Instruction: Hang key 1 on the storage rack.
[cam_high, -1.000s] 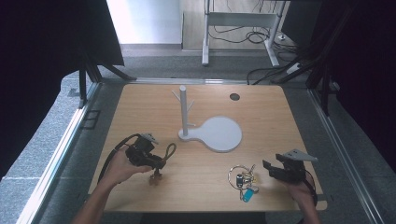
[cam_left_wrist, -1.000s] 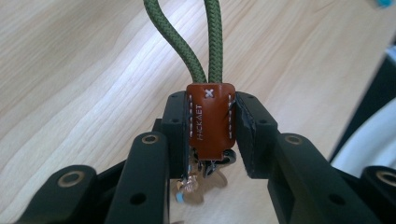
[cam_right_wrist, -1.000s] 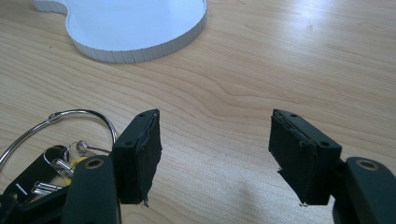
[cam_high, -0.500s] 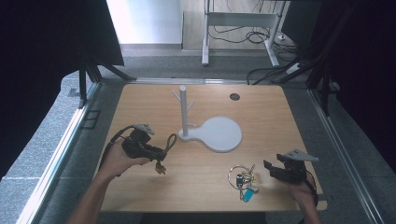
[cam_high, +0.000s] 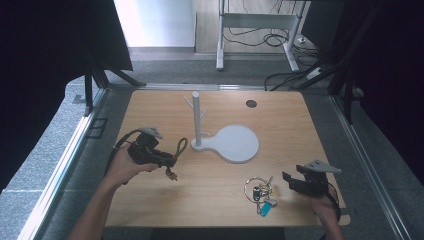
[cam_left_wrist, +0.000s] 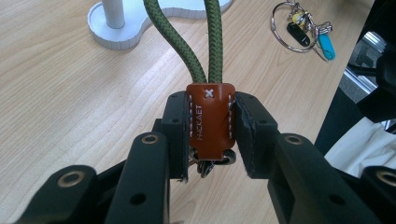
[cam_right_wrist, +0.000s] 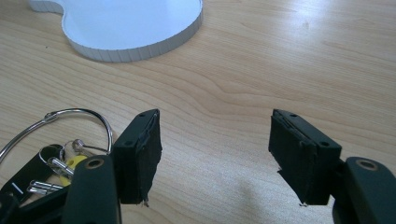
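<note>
Left gripper view shows the left gripper (cam_left_wrist: 210, 135) with its two black jaws squeezed tight on a brown leather tab (cam_left_wrist: 210, 122). The tab has white stitches and small letters on it. A green rope loop (cam_left_wrist: 205, 37) comes out of the top of the tab and goes up and away from the jaws. A bit of metal peeks out under the tab. The tab and rope are up off the table, held in the air.

From the high view, the left gripper (cam_high: 167, 162) is on the left side of the wooden table (cam_high: 280, 125), and the green rope loop (cam_high: 180, 149) curls up just beside it. A hand (cam_high: 122, 167) holds this gripper. Just to the right stands a white stand (cam_high: 197, 120) with little pegs, on a flat white base (cam_high: 235, 144). The rope is near the stand but not touching it.

The right gripper (cam_right_wrist: 215, 154) has its jaws wide apart, with only bare table between them. It holds nothing. A bunch of keys (cam_right_wrist: 51, 158) on a big metal ring lies on the table just to its left. In the high view, the right gripper (cam_high: 286, 181) is at the near right of the table, and the bunch of keys (cam_high: 261, 192), with a blue tag, is just beside it.
</note>
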